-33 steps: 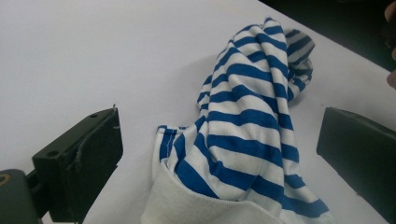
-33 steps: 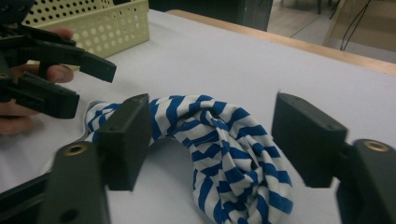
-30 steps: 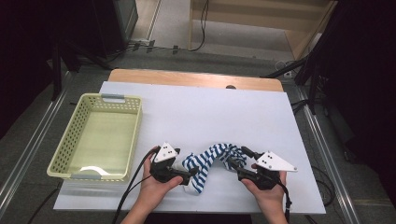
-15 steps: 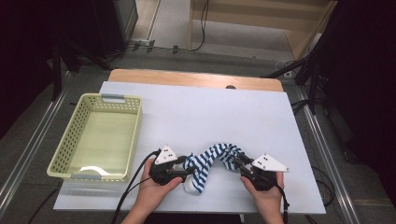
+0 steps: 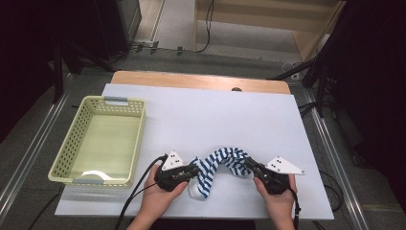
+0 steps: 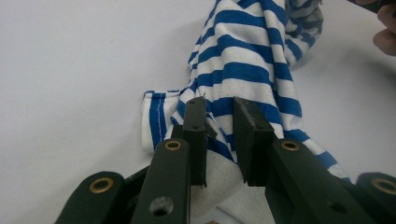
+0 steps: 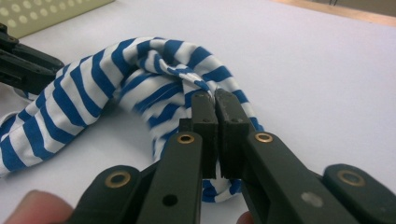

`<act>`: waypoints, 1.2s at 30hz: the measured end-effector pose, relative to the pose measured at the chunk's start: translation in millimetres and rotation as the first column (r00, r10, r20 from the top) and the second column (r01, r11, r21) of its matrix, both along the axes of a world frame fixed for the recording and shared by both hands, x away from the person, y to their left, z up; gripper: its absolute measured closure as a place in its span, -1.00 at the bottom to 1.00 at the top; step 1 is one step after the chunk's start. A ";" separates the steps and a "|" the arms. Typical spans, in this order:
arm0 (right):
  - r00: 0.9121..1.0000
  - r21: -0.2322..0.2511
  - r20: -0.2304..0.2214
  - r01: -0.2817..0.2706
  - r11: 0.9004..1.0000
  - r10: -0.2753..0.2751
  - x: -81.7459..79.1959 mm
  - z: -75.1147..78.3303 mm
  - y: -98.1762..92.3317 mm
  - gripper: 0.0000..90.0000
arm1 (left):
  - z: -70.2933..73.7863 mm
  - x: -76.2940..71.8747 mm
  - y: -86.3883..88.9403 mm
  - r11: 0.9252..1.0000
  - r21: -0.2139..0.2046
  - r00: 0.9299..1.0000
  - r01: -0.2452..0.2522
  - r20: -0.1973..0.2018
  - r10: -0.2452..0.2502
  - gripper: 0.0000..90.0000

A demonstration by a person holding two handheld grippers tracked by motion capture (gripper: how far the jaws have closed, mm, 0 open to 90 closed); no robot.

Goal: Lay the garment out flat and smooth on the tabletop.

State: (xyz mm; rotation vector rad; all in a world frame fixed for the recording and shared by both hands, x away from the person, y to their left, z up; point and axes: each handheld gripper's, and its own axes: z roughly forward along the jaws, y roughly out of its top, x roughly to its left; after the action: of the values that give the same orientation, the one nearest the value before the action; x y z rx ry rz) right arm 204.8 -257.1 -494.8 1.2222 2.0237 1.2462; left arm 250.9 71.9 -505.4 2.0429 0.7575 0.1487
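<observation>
**Inspector:** Starting with the left gripper: what is its condition?

**Assistant:** Its jaws have just been closing. In the left gripper view a fold of the blue-and-white striped cloth sits between them, but a gap remains, and I cannot tell whether the pads press on the fabric.

**Inspector:** And the right gripper?

**Assistant:** Clenched. Its jaws have just been closing too, and in the right gripper view they stand nearly together, pinching an edge of the striped cloth.

**Inspector:** Location of the cloth?

**Assistant:** From the high view, the cloth lies bunched on the white table top, near the front edge, arching between the left gripper and the right gripper. One hand holds the left tool, the other hand the right.

**Inspector:** Anything alongside?

**Assistant:** A pale green perforated basket sits on the table's left side, apart from the cloth.
</observation>
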 end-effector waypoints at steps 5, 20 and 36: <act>1.000 0.027 0.010 0.018 0.999 -0.018 -2.2 3.5 -15.4 0.91 | 0.3 0.6 0.6 1.000 -0.012 1.000 -0.002 -0.004 0.002 0.71; 0.996 0.072 0.028 0.082 0.994 -0.084 -5.7 10.2 -50.7 0.90 | 1.5 1.4 2.5 1.000 -0.022 1.000 0.009 -0.001 -0.010 0.71; 0.984 0.134 0.040 0.168 0.977 -0.174 -10.6 16.5 -82.2 0.70 | 0.4 1.7 2.8 1.000 -0.013 1.000 0.007 -0.004 -0.007 0.71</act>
State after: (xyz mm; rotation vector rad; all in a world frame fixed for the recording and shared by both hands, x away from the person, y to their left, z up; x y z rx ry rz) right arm 194.2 -339.3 -478.3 1.3779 1.7828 1.3275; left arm 252.5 74.7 -505.1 2.0343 0.7520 0.1351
